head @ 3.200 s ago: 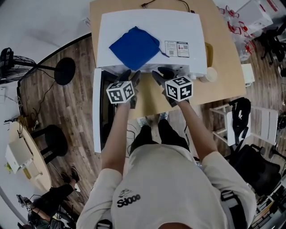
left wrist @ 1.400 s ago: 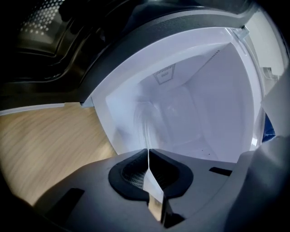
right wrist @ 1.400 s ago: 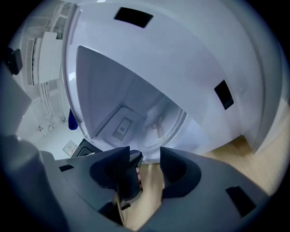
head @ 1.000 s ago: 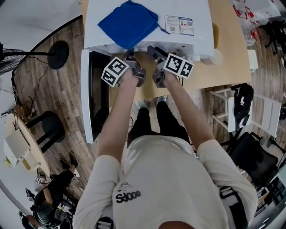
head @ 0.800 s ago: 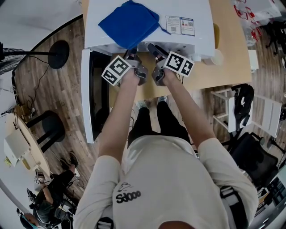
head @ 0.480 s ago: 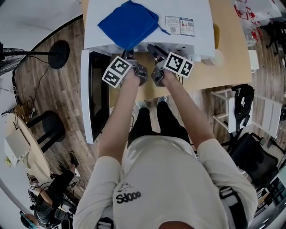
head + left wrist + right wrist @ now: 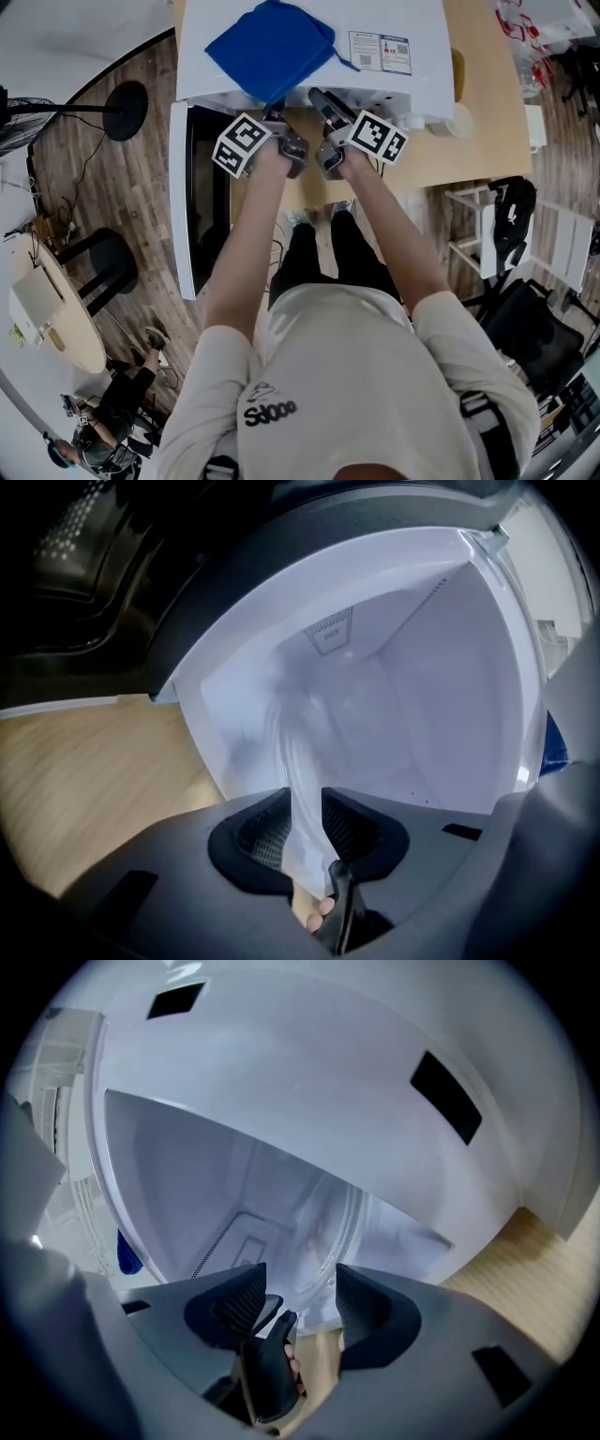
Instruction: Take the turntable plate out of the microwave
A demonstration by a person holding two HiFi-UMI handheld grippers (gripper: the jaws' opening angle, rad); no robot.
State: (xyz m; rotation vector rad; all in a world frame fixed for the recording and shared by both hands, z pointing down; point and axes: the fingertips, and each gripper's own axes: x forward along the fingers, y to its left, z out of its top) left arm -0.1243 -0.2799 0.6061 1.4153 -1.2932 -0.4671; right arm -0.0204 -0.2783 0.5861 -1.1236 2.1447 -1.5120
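Here, your left tongs (image 7: pixel 305 808) have just been opening and stand loose about the rim of the turntable plate (image 7: pixel 300 752), inside the microwave (image 7: pixel 431 37); your right tongs (image 7: pixel 302 1288), likewise just opened wider, gape empty before that plate.

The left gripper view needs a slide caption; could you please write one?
The left gripper at the microwave, jaws just opening, the glass turntable plate between them.
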